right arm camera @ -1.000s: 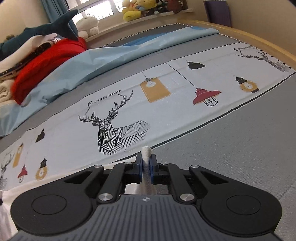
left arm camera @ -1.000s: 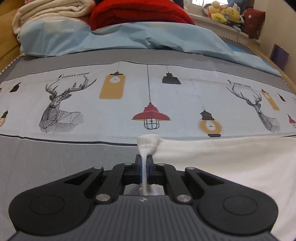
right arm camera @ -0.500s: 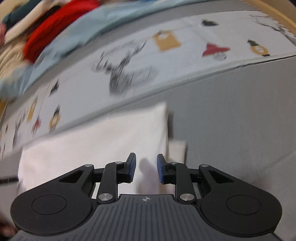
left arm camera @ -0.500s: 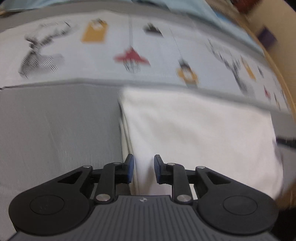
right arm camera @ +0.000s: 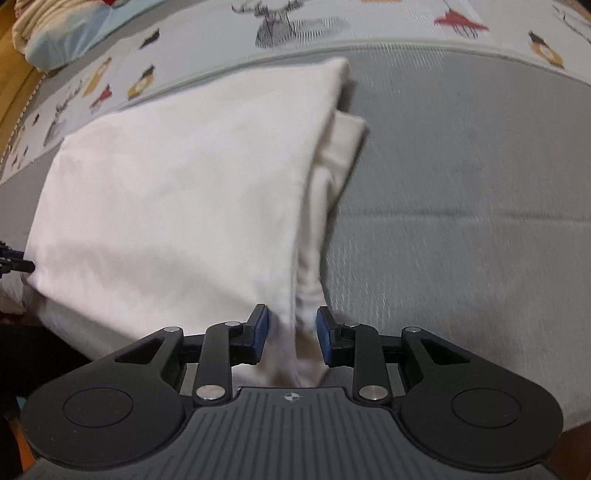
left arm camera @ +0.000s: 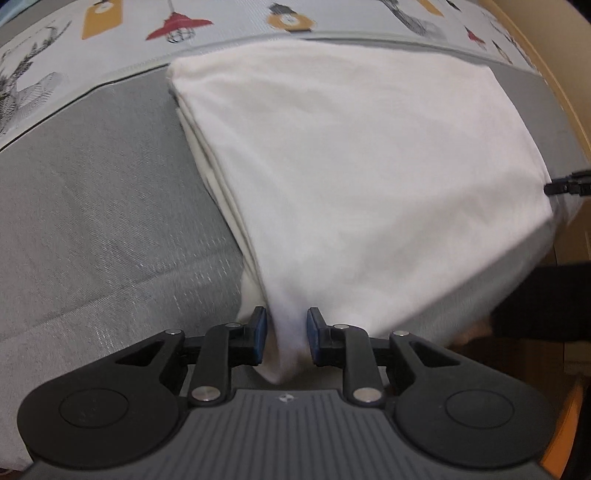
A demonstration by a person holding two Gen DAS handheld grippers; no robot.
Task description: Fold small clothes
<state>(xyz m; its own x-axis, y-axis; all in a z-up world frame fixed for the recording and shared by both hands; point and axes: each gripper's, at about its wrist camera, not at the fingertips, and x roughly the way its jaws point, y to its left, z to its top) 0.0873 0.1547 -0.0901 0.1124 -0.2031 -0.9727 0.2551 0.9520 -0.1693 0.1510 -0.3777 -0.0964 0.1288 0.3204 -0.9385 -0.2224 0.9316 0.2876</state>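
Note:
A white folded garment [left arm camera: 351,166] lies flat on the grey bedspread [left arm camera: 92,221], its layered edge on the left in the left wrist view. My left gripper [left arm camera: 284,339] points down at the near corner; its jaws are closing, with a fold of cloth between the blue pads, which do not press on it. In the right wrist view the same garment [right arm camera: 177,184] shows a sleeve sticking out on its right side. My right gripper [right arm camera: 291,338] is over the other near corner; its jaws are opening, with loose cloth between them.
A printed band with lamps and deer [left arm camera: 110,22] runs across the bedspread beyond the garment. A wooden bed frame [left arm camera: 554,55] curves at the right. A dark sleeve [left arm camera: 546,302] shows at the right edge. Light blue bedding [right arm camera: 62,48] lies far left.
Both grippers held pinched corners of the cloth at the far edge, then let go and drew back to the near edge, tilting down. The garment now lies folded over.

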